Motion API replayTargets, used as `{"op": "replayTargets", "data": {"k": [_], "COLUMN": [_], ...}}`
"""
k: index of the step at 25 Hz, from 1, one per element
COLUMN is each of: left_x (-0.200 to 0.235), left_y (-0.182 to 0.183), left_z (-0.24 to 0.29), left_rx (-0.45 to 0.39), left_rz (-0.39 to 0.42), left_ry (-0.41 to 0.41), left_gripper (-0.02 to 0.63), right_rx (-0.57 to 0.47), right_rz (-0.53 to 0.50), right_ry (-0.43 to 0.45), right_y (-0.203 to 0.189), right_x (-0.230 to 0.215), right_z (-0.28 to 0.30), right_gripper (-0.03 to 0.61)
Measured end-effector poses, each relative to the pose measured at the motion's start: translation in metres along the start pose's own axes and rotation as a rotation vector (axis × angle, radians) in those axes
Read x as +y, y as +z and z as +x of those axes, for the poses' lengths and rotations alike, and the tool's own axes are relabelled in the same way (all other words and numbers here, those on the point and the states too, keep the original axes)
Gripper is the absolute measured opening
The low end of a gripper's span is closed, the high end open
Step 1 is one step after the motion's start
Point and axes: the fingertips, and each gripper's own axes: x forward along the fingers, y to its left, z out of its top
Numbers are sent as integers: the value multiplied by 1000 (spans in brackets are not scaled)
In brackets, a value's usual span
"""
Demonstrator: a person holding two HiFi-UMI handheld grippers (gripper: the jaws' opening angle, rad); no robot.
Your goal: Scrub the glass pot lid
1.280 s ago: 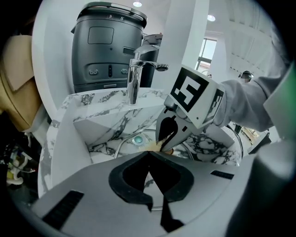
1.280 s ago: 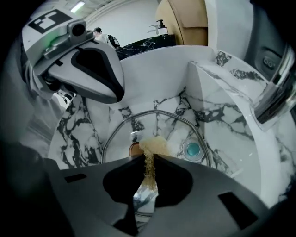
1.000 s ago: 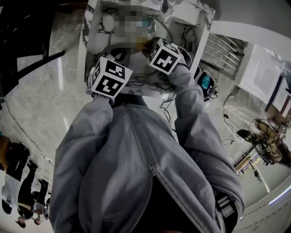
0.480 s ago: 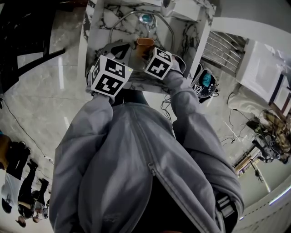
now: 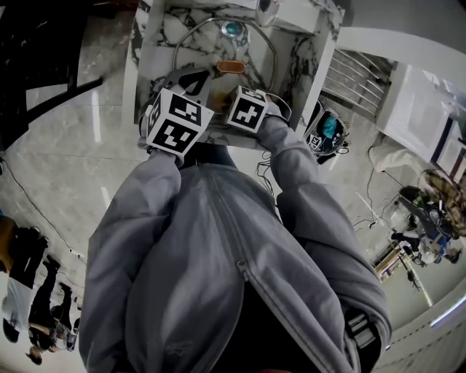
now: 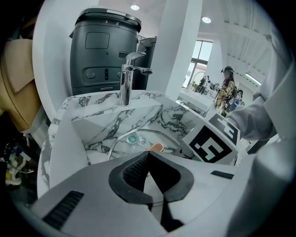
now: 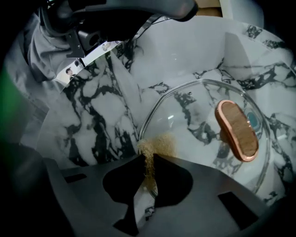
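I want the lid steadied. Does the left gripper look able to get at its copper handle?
Probably yes: the handle stands bare just beyond the left gripper, nothing between, though its shut jaws must open first.

A white washbasin unit with black marble veining (image 6: 152,113) carries a chrome mixer tap (image 6: 126,83); a dark grey boxy appliance (image 6: 101,51) stands behind it. The polished grey stone floor (image 5: 65,160) is glossy. Round recessed ceiling lights (image 6: 134,7) and tall windows (image 6: 201,51) provide illumination.

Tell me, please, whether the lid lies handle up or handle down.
Handle up: the lid lies in the sink with its copper handle on top, facing the camera.
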Motion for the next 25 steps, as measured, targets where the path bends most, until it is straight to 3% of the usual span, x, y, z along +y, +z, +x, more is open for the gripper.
{"op": "replayTargets", "data": {"k": [7,9,13,19,20,22,25], "left_x": [1,0,3,-5,-8,-11,-15], "left_y": [1,2,5,9,8,7,3], "left_z": [9,16,35,70,75,86,103], "left_rx": [17,29,36,76,88,107,135], "left_rz": [9,26,65,143,160,204,293], "left_ry": [-18,-35,-51,-139,-160,-187,-214], "left_gripper": [15,17,17,20,46,180,245], "right_rx": [-46,-63,-109,-55,-65,-94,-135], "right_rz": [57,70,96,144,168,208,246], "right_ry": [195,208,138,-30,-56,-115,-214], "right_y": [-1,0,1,-29,-33,-36,-36], "right_x": [29,27,9,-30,-38,-54,-81], "right_z": [11,4,-27,-68,-75,-90,-114], "right_gripper": [57,57,57,57,57,57,57]}}
